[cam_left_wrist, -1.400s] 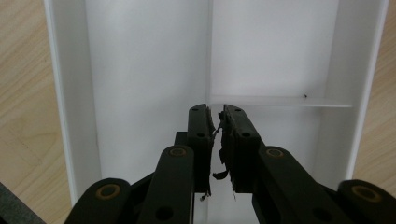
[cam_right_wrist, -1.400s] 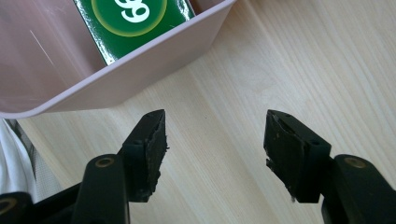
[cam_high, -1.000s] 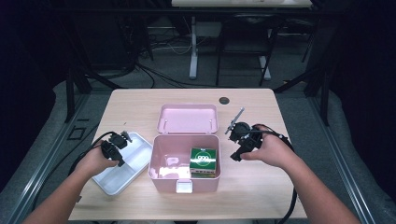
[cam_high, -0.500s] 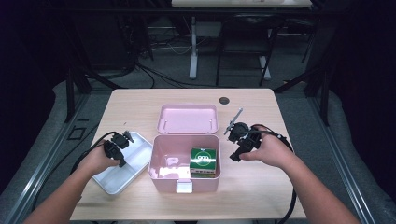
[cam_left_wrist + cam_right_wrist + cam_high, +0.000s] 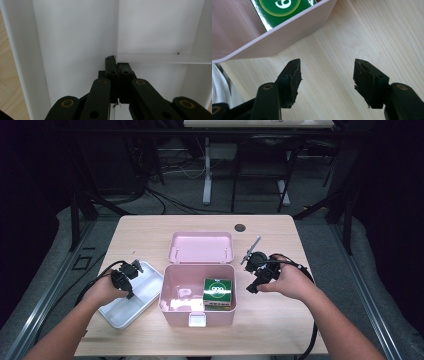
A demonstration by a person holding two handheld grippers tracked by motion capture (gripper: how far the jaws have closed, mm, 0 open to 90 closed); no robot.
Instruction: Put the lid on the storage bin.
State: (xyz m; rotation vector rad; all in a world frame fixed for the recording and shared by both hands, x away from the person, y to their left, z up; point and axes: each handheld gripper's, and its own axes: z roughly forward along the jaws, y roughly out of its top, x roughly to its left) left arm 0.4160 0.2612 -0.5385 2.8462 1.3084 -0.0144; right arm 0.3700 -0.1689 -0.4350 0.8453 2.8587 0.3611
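Pink box (image 5: 199, 295) sits open mid-table with a green carton (image 5: 217, 293) inside. My left gripper (image 5: 117, 65) is clamped on the white tray's (image 5: 131, 296) divider (image 5: 160, 58) – jaws pinched together. Right gripper (image 5: 326, 72) hangs open over bare table beside the box, holding nothing.

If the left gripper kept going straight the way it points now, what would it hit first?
Probably the white tray itself. The left gripper has its jaws closed on the tray's thin divider wall and points down into it, so going on would likely press it into the tray's floor; how far off that is stays unclear.
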